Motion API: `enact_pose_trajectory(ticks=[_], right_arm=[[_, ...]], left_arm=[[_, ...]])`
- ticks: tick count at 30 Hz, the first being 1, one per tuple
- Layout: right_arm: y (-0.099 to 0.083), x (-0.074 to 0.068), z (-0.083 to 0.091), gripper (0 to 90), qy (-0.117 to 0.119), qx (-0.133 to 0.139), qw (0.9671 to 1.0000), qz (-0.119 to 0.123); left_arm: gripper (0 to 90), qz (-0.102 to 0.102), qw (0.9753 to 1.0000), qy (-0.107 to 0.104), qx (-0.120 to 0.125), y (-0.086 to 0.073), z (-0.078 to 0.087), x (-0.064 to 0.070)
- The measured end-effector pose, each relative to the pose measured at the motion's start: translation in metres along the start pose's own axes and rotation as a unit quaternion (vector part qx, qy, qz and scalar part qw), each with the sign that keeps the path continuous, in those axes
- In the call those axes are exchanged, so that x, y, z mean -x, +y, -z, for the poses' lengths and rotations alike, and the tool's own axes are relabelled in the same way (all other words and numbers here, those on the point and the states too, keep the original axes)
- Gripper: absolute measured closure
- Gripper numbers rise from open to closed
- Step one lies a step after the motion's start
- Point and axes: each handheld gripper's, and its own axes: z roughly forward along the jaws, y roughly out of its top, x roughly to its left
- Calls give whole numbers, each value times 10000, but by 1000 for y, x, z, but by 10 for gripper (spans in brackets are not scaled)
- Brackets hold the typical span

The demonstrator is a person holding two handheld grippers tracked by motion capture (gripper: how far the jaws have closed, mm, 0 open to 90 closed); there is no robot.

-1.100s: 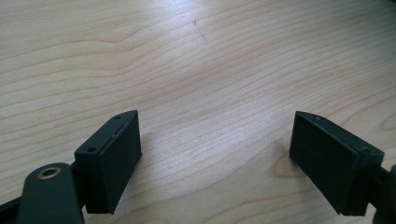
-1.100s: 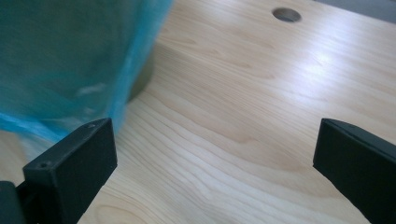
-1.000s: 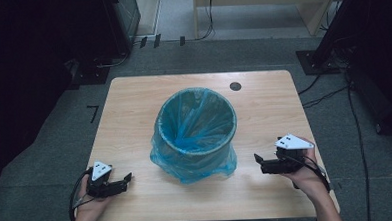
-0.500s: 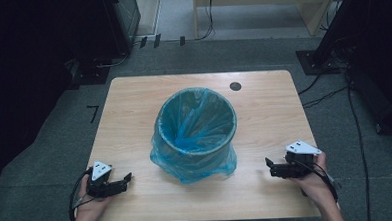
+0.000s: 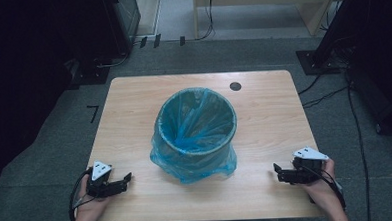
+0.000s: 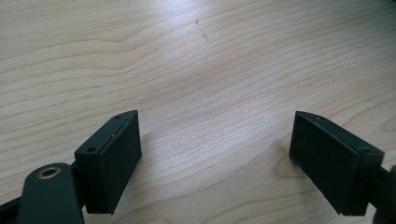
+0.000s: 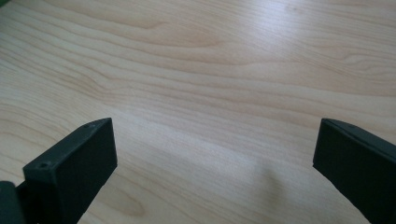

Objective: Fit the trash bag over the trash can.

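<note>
A round bin lined with a blue plastic bag (image 5: 195, 133) stands upright in the middle of the wooden table (image 5: 264, 112); the bag's edge hangs over the rim and down the sides. My left gripper (image 5: 127, 179) rests near the table's front left corner, open, nothing between its jaws. In the left gripper view the left gripper (image 6: 215, 158) has bare wood between its spread jaws. My right gripper (image 5: 278, 173) sits near the front right edge, open and empty. The right gripper (image 7: 215, 168) likewise frames bare wood in its own view.
A small dark round hole (image 5: 235, 86) marks the table's far right part. Grey carpet (image 5: 60, 146) surrounds the table. Dark equipment stands (image 5: 331, 34) and cables (image 5: 328, 92) lie behind and to the right.
My right gripper has drawn back toward the front right edge of the table, away from the bin. The left gripper has stayed put.
</note>
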Motion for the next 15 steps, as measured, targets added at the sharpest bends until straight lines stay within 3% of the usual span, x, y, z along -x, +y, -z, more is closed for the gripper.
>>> enact_pose_trajectory(ticks=[15], right_arm=[[-22,11,3,0,-151,-228,9996,-55]], left_arm=[[163,11,10000,7,0,0,0,0]])
